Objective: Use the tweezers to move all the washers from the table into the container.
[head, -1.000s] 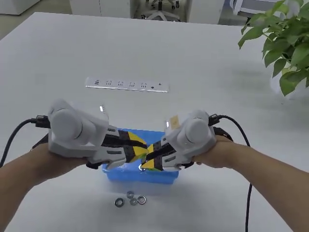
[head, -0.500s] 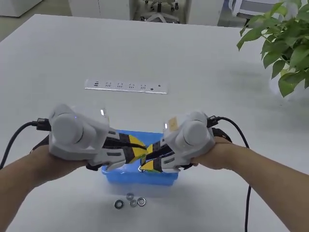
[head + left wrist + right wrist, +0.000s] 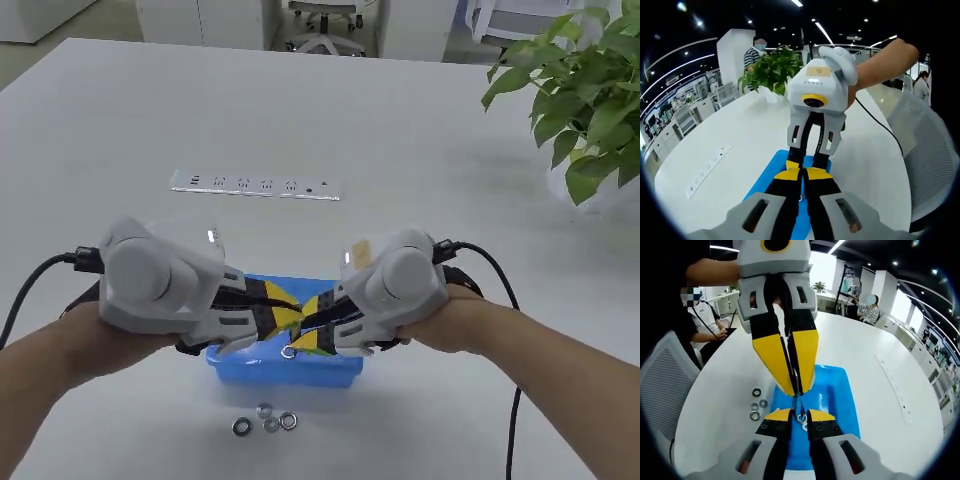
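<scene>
Your left claw [image 3: 802, 175] is clamped on the tweezers [image 3: 798, 402], whose tips carry a washer [image 3: 801, 418] between your right claw's [image 3: 799, 416] jaws; whether those pinch, I can't tell. The container [image 3: 835, 390] sits beneath both claws, with loose washers [image 3: 755, 415] on the worktop [image 3: 865, 355] beside it.

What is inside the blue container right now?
A washer hangs at the tweezers' tip over the container, whose visible floor is bare. The left tool and right tool cover the rest, so washers there cannot be ruled out.
</scene>
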The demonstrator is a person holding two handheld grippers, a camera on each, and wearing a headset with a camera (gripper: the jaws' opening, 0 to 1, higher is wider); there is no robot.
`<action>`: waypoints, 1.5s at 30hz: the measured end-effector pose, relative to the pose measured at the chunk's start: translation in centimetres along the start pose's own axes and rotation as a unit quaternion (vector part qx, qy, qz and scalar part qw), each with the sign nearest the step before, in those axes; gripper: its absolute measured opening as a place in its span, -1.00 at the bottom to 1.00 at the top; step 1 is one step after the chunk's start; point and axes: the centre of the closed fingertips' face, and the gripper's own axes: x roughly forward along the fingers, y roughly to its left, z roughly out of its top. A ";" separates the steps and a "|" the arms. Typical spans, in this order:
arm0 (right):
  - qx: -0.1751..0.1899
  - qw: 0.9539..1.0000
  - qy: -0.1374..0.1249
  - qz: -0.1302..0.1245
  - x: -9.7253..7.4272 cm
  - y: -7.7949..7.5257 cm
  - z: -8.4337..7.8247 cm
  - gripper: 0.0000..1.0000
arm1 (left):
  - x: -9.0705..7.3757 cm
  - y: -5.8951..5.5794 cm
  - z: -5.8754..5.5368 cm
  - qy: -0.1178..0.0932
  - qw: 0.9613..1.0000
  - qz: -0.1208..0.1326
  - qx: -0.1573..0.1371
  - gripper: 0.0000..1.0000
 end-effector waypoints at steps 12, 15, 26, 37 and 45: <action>0.006 1.000 0.000 -0.024 -1.9 0.1 0.4 -0.62 | -0.7 -0.7 1.4 -0.008 1.000 0.000 -0.007 -0.88; 0.009 1.000 -0.001 -0.030 -2.4 0.2 0.5 -0.59 | -0.9 -0.5 1.6 -0.008 1.000 0.002 -0.007 -0.88; 0.024 0.998 -0.001 -0.051 -4.3 0.5 0.4 -0.40 | -2.1 -0.4 3.1 -0.016 1.000 0.010 -0.010 -0.88; 0.039 0.997 -0.001 -0.067 -5.7 1.3 0.1 -0.18 | -3.2 -0.9 3.4 -0.003 1.000 0.014 -0.010 -0.88; 0.057 0.995 0.000 -0.082 -6.4 1.5 0.0 0.06 | -3.9 -1.2 3.6 -0.003 1.000 0.014 -0.024 -0.88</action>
